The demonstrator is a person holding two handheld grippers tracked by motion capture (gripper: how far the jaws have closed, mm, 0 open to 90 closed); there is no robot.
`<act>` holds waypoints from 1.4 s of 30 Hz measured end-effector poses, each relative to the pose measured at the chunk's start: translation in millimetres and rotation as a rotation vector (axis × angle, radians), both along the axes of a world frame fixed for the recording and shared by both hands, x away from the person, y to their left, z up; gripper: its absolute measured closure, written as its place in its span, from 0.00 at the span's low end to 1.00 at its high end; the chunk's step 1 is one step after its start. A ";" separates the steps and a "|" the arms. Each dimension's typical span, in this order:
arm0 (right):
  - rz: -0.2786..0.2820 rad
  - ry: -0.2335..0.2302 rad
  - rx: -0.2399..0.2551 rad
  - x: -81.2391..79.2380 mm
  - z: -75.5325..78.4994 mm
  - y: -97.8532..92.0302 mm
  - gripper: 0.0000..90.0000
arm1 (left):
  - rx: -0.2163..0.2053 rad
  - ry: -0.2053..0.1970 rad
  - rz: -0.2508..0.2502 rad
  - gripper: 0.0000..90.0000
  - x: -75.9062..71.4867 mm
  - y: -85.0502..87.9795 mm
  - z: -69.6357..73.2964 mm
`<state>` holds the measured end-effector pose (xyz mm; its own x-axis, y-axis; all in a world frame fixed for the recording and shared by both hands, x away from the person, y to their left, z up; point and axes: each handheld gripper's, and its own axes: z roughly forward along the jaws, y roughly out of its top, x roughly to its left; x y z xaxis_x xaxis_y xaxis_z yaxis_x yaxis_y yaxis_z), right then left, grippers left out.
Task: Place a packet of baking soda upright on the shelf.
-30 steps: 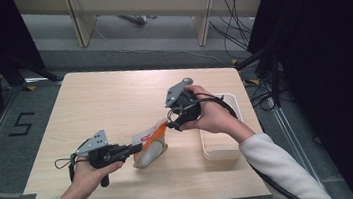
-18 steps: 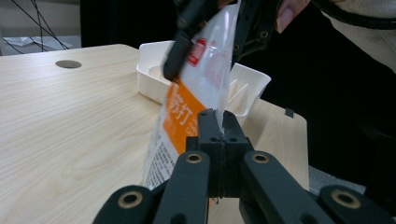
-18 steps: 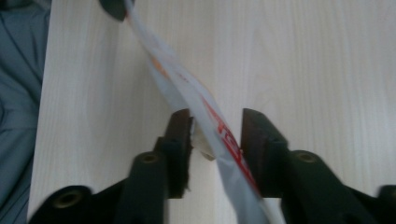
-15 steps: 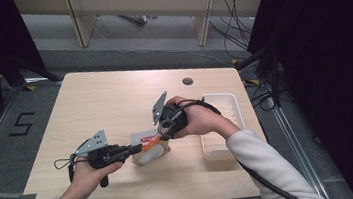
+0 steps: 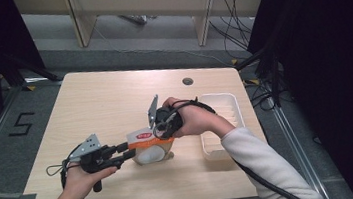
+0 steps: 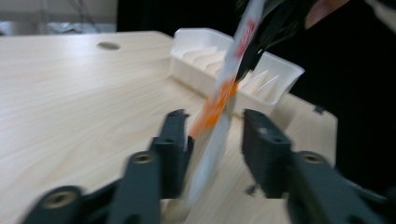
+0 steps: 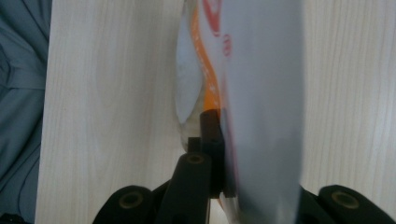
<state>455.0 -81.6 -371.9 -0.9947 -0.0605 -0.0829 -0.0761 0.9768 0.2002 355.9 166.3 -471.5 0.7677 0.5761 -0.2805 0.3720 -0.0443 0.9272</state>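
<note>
A white and orange plastic bag [image 5: 145,142] with something pale inside stands near the front middle of the table [image 5: 104,102]. My left gripper [image 5: 129,151] reaches it from the left. Its jaws have just been opening and now stand apart, with the bag's [image 6: 219,107] lower edge loose between them in the left gripper [image 6: 215,140] view. My right gripper [image 5: 161,127] comes down on the bag's top. Its jaws have just been closing and are shut on the bag [image 7: 261,93], as the right gripper [image 7: 229,154] view shows.
A white ribbed tray [image 5: 238,107] sits at the table's right edge, just right of the right hand; it also lies behind the bag as the tray [image 6: 280,70] in the left gripper view. A round cable hole [image 5: 187,81] lies near the far edge.
The right hand has moved left from beside the tray to the bag and come down on its top. The left hand has stayed where it was.
</note>
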 end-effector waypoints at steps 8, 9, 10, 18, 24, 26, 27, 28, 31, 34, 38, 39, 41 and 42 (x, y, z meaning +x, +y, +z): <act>0.014 0.006 -0.010 -0.7 8.7 2.5 1.00 | 0.058 0.047 0.043 0.45 -24.9 28.2 -8.1; 0.013 0.000 -0.013 -1.4 10.2 3.3 1.00 | 0.058 0.047 0.043 0.45 -24.9 28.2 -8.1; 0.013 0.000 -0.013 -1.4 10.2 3.3 1.00 | 0.058 0.052 0.047 0.45 -26.7 30.1 -8.8; 0.031 -0.008 -0.018 0.2 21.4 9.4 1.00 | 0.071 0.088 0.058 0.41 -27.1 34.7 -13.1; 0.044 -0.037 -0.024 0.1 29.2 8.3 1.00 | 0.070 0.079 0.040 0.40 -25.5 33.3 -13.7; 0.042 -0.042 -0.019 -0.3 33.7 7.4 1.00 | 0.065 0.095 0.053 0.40 -25.6 33.5 -14.5; 0.063 -0.040 -0.013 1.0 34.7 7.4 1.00 | 0.064 0.100 0.057 0.40 -25.5 33.7 -14.8; 0.047 -0.039 -0.009 0.3 38.3 6.2 1.00 | 0.060 0.098 0.060 0.40 -24.8 33.9 -15.0; 0.067 -0.043 -0.011 1.2 41.4 6.3 1.00 | 0.055 0.098 0.061 0.40 -24.8 33.6 -14.8; 0.050 -0.049 -0.016 -0.8 46.2 4.4 1.00 | 0.054 0.095 0.063 0.40 -25.1 33.4 -14.5; 0.060 -0.054 -0.024 0.2 51.4 2.4 1.00 | 0.064 0.087 0.058 0.40 -24.1 34.4 -14.9; 0.049 -0.053 -0.022 -0.1 53.4 1.1 1.00 | 0.063 0.090 0.062 0.40 -24.3 34.4 -14.8; 0.053 -0.058 -0.022 0.4 54.6 0.1 1.00 | 0.060 0.094 0.062 0.40 -24.3 34.1 -15.0; 0.033 -0.059 -0.026 -1.2 55.9 -0.5 1.00 | 0.051 0.101 0.065 0.40 -24.2 33.5 -15.6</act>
